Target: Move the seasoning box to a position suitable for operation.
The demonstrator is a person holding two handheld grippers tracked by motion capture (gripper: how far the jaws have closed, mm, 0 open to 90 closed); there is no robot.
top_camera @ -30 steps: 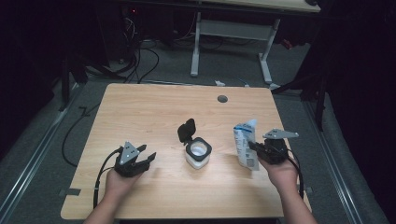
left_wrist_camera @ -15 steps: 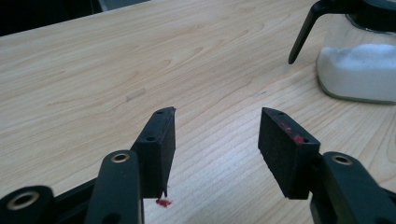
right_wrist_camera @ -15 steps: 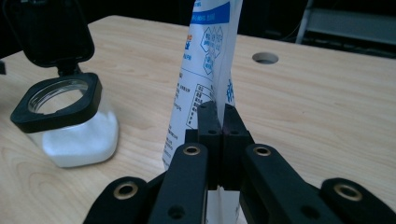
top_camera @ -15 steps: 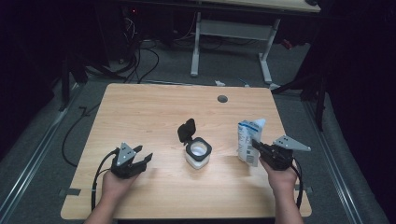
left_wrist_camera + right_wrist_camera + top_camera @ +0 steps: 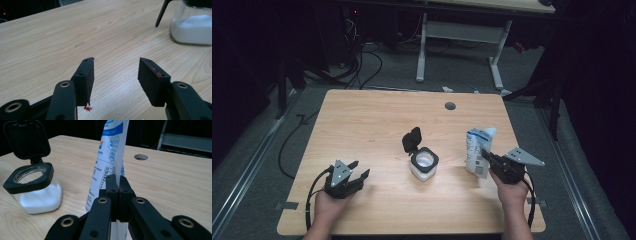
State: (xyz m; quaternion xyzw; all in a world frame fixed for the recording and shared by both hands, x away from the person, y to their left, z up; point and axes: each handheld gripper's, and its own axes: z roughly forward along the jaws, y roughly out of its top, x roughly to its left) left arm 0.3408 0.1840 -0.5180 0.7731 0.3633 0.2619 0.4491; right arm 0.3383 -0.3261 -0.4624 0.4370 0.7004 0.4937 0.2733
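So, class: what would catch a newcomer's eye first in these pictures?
Probably the white and blue pouch, held upright at the table's right side, pinched in the right hand-held gripper. Next, the open jar of white powder at the centre, its black lid flipped up. The left hand-held gripper waits open, holding nothing.

Place: lab or workshop
Evidence: dark room; cables (image 5: 362, 65) on grey floor beyond the wooden table (image 5: 377, 125); second desk frame (image 5: 462, 35) behind it

The white bag (image 5: 110, 157) carries blue print: a blue band near its top with small white characters, hexagon signs below, and fine lines of text toward six o'clock. All of it is too small and blurred to read.
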